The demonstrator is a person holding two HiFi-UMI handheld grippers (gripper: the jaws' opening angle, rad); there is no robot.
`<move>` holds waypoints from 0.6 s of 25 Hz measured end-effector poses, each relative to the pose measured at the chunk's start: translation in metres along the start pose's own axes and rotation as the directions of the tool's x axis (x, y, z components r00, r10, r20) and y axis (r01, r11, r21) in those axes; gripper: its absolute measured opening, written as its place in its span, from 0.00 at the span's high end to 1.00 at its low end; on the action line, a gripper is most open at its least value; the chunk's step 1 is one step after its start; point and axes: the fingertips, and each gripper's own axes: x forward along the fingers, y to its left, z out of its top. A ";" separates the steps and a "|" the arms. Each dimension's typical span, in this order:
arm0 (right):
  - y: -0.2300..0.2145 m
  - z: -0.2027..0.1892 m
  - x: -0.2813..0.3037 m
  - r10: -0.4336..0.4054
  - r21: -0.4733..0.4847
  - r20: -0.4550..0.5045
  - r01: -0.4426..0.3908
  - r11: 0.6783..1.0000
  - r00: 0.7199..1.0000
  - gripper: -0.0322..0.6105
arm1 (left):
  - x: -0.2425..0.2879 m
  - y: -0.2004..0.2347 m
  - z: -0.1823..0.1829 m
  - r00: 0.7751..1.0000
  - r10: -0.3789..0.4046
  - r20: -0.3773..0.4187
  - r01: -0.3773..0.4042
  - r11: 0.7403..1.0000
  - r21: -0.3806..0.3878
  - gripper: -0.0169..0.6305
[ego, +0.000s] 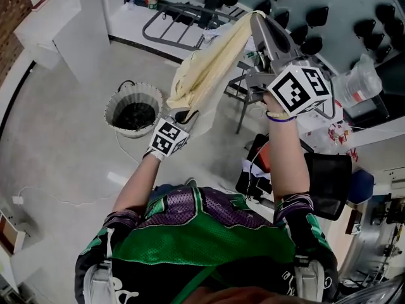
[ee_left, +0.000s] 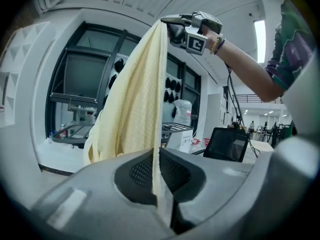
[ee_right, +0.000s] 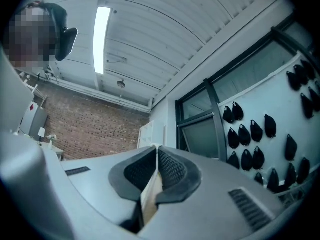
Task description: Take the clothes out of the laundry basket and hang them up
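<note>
We hold a pale yellow cloth (ego: 205,68) stretched between both grippers, in the upper middle of the head view. Our left gripper (ego: 185,114) is clamped on the cloth's lower end, just left of centre. In its own view the cloth (ee_left: 135,99) runs down into the left gripper (ee_left: 157,166), a thin edge pinched between the dark pads, and the rest bunches in folds to the left. Our right gripper (ego: 256,18) is raised higher, toward the top of the head view, and its jaws are closed on the cloth's upper end. The left gripper view shows the right gripper (ee_left: 167,26) at top centre, with the cloth hanging from its tip. In the right gripper view, a sliver of yellow cloth (ee_right: 150,199) sits between the pressed pads of the right gripper (ee_right: 156,171).

The white laundry basket (ego: 117,103) stands on the floor at centre left of the head view, below and left of the cloth, dark inside. A grey metal rack (ego: 177,24) lies behind the cloth near the top edge.
</note>
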 end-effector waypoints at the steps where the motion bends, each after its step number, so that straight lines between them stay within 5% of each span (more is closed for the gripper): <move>1: -0.011 -0.003 -0.005 -0.020 0.002 -0.006 0.020 1.000 1.000 0.94 | 0.002 -0.002 -0.001 1.000 -0.007 -0.010 0.007 1.000 -0.001 0.94; 5: -0.061 -0.014 -0.030 -0.110 0.020 -0.016 0.111 0.994 0.994 0.94 | -0.002 0.009 0.005 1.000 -0.001 -0.014 0.001 1.000 -0.015 0.95; 15: -0.157 -0.031 -0.091 -0.280 0.054 -0.004 0.280 0.959 0.960 0.94 | -0.018 0.062 0.075 0.986 0.160 0.043 -0.163 0.984 0.075 0.95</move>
